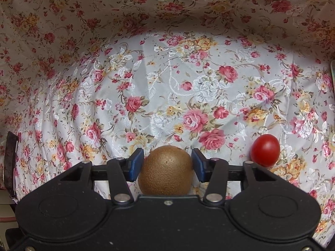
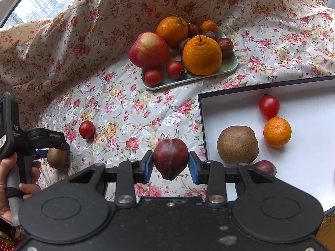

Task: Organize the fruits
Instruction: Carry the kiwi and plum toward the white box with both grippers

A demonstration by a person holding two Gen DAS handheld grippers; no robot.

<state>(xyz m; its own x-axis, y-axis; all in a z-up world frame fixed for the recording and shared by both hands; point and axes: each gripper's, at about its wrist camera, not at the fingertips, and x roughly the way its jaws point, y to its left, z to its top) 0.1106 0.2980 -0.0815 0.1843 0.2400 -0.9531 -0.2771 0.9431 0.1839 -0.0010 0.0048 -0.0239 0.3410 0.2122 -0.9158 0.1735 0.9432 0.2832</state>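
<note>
My left gripper (image 1: 167, 160) is shut on a brown kiwi (image 1: 166, 171), its blue pads pressing both sides low over the floral cloth. From the right wrist view the same kiwi (image 2: 57, 158) sits at the far left inside the left gripper (image 2: 53, 149), which a hand holds. My right gripper (image 2: 170, 164) is shut on a dark red plum (image 2: 170, 156), held above the cloth just left of the white-lined box (image 2: 202, 125). Inside that box lie a cherry tomato (image 2: 269, 106), a mandarin (image 2: 277, 132), a kiwi (image 2: 237, 144) and a plum (image 2: 264, 167).
A pale green plate (image 2: 230, 62) at the back carries an apple (image 2: 149, 50), oranges, plums and cherry tomatoes. One loose cherry tomato (image 2: 86, 129) lies on the cloth, right of the left gripper (image 1: 265, 150). The cloth rises in folds behind.
</note>
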